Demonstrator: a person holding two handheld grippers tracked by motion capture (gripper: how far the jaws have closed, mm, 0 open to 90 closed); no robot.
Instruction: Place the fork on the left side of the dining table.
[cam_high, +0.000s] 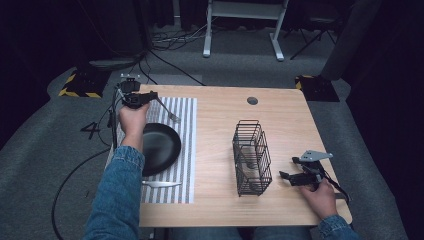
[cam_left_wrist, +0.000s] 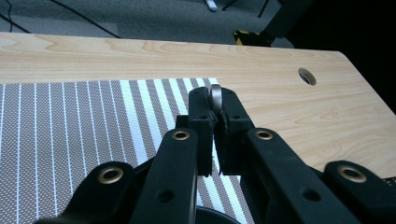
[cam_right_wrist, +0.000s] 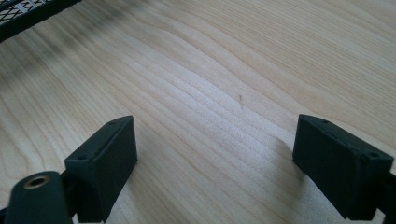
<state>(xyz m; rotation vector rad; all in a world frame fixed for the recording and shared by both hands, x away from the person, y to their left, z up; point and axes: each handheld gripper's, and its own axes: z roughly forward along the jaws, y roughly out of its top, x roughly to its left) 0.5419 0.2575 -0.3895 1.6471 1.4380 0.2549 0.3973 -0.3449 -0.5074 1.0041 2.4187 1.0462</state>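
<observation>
Left gripper (cam_left_wrist: 215, 122) clamped on one silver metal fork's handle (cam_left_wrist: 215, 94), at 11 o'clock over one striped woven placemat (cam_high: 185, 145). Right gripper (cam_right_wrist: 215, 163) wide open, holding nothing, at 4 o'clock. One round black plate (cam_high: 162, 145), one silver knife (cam_high: 161, 184), one black wire basket (cam_high: 251, 157).

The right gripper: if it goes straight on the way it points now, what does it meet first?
Probably the black wire basket. The right gripper, jaws open and empty, points left across bare table toward it; nothing lies between, though exact depth and height are unclear.
</observation>
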